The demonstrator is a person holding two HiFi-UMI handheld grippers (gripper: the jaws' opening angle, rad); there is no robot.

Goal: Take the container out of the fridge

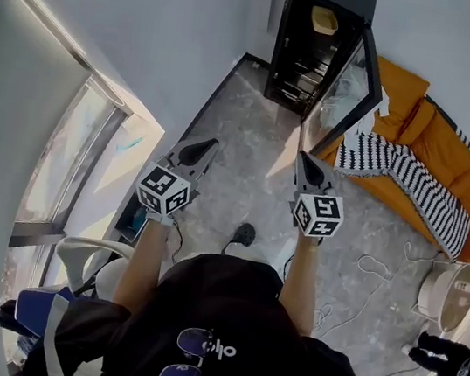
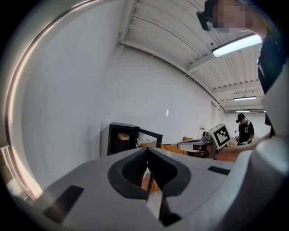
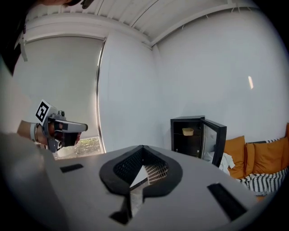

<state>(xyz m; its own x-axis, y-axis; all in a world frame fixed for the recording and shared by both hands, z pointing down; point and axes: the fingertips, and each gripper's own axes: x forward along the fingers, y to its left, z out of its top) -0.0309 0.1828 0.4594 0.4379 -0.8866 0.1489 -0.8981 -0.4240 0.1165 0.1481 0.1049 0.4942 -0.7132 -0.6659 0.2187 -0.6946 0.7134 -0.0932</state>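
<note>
A black fridge (image 1: 302, 56) stands on the floor against the far wall with its glass door (image 1: 349, 90) swung open to the right. A yellow container (image 1: 324, 20) sits on its top shelf; it also shows as the container (image 2: 123, 136) and the container (image 3: 188, 131) in the two gripper views. My left gripper (image 1: 207, 146) and right gripper (image 1: 305, 161) are held side by side in the air, well short of the fridge, both pointing at it. Both are shut and hold nothing. My own closed tips show in the left gripper (image 2: 146, 151) and right gripper (image 3: 142, 149) views.
An orange sofa (image 1: 441, 140) with a striped blanket (image 1: 413, 180) stands right of the fridge door. Cables (image 1: 371, 275) lie on the floor beside a round white appliance (image 1: 450, 297). Another person (image 1: 453, 361) is at the lower right. A window (image 1: 70, 165) and a chair (image 1: 91, 259) are on the left.
</note>
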